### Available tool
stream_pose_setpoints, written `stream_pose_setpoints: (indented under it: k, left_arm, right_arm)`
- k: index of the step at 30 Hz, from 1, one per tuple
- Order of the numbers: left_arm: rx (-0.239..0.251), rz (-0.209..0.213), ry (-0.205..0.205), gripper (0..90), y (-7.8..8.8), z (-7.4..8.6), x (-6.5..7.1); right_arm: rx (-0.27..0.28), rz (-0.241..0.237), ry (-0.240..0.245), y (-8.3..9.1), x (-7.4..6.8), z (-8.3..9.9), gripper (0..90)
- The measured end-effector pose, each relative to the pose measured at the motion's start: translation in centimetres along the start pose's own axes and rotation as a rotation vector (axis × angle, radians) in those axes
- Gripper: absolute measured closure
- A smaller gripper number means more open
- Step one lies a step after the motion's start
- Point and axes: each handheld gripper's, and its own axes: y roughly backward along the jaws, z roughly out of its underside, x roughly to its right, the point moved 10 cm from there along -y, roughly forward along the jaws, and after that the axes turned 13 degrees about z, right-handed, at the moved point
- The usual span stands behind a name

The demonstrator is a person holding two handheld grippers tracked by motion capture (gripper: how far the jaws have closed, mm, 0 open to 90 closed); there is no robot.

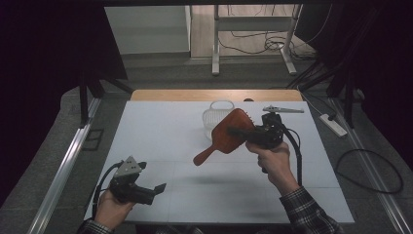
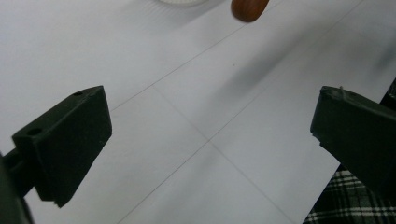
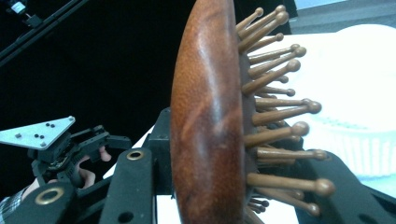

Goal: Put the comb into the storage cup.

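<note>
A brown wooden hairbrush (image 1: 229, 134) hangs above the white table, its handle pointing down to the left. My right gripper (image 1: 239, 131) is shut on the brush's head. The right gripper view has the brush (image 3: 210, 121) edge-on between the jaws, wooden pins sticking out to the right. My left gripper (image 1: 158, 191) rests low near the table's front left corner, open and empty. In the left gripper view, both jaws stand wide apart over the bare table, and the brush's handle tip (image 2: 249, 8) shows at the top edge.
A small white plastic basket (image 1: 215, 116) stands at the back of the table (image 1: 160, 131), just behind the brush; it shows too as the basket (image 3: 359, 116) at the right. Cables and a power strip (image 1: 333, 125) lie on the floor to the right.
</note>
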Motion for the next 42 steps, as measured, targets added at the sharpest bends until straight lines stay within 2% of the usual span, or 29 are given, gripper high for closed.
stream_pose_setpoints:
  k: [10,19,26,30,37,42]
  left_arm:
    - [-0.013,-0.038,0.031,0.0,1.6,1.6,-0.6]
    - [-0.023,-0.052,0.051,0.0,2.3,2.6,-0.6]
    - [-0.012,-0.08,0.055,0.0,3.1,2.8,-1.0]
    - [-0.038,-0.097,0.049,0.0,3.2,3.1,-1.2]
    - [-0.027,-0.072,0.066,0.0,3.2,3.1,-1.2]
    - [-0.032,-0.067,0.061,0.0,3.1,3.2,-1.2]
  right_arm:
    - [0.03,0.016,-0.014,0.4,0.6,-1.2,55.4]
    - [0.038,0.028,-0.023,0.0,1.0,-1.9,55.3]
    - [0.055,0.05,-0.044,0.0,1.7,-2.8,55.3]
    - [0.061,0.071,-0.053,-0.1,2.3,-3.4,55.2]
    - [0.075,0.088,-0.075,-0.2,3.2,-4.4,55.2]
    - [0.083,0.109,-0.079,-0.2,3.7,-5.2,55.1]
